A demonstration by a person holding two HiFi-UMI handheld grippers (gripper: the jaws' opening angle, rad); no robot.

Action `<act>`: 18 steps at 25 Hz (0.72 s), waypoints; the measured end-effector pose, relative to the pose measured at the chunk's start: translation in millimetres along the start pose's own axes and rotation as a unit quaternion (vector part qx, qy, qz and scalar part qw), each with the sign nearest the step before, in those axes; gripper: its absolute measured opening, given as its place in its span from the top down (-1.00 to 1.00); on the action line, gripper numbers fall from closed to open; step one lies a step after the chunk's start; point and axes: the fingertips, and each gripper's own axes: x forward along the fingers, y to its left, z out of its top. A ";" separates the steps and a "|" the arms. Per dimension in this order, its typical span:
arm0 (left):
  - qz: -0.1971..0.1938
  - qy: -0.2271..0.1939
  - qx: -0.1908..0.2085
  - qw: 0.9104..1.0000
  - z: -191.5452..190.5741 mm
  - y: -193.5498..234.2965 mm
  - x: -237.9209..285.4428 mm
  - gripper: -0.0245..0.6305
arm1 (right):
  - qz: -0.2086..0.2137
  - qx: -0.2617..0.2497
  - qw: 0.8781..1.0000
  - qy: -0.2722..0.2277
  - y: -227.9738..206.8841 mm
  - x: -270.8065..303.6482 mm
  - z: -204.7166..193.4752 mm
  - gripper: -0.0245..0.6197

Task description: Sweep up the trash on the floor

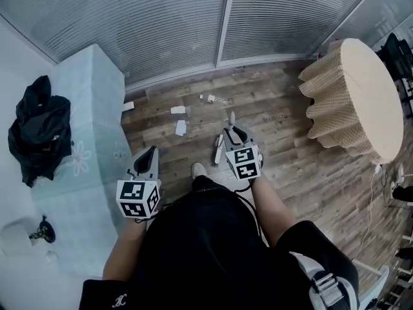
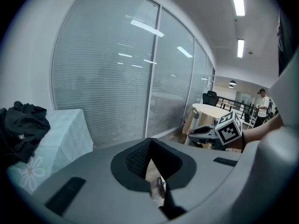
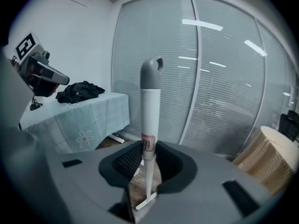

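Observation:
Scraps of white paper trash [image 1: 178, 110] [image 1: 181, 128] and a small wrapper [image 1: 216, 99] lie on the wood floor [image 1: 284, 141] near the glass wall. My right gripper [image 1: 233, 133] [image 3: 148, 164] is shut on a white broom handle [image 3: 149, 120] with a grey cap [image 3: 152, 73]; the handle stands upright between the pads. My left gripper [image 1: 147, 157] [image 2: 149, 146] hangs beside the cloth-covered table with its fingertips meeting. Low in its gap something pale and a slim dark part [image 2: 161, 195] show, too blurred to name. The broom's head is hidden.
A table under a pale blue cloth [image 1: 90, 128] with a black garment [image 1: 39, 131] stands at the left. A round table with a beige pleated cloth [image 1: 352, 95] stands at the right. Blinds behind glass [image 1: 193, 24] close the far side. Cables [image 1: 381, 179] trail at the right.

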 end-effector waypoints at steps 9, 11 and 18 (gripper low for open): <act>0.009 0.024 0.020 0.999 17.5 28.0 45.8 0.94 | 0.027 -0.004 0.999 -0.025 -7.3 65.9 42.9 0.61; 0.015 0.023 0.014 1.000 19.6 34.8 53.0 0.94 | 0.031 -0.005 0.999 -0.027 -10.2 75.8 49.7 0.61; 0.039 0.014 -0.015 0.999 22.3 48.5 60.5 0.94 | 0.054 -0.012 0.998 -0.027 -12.4 98.9 69.6 0.61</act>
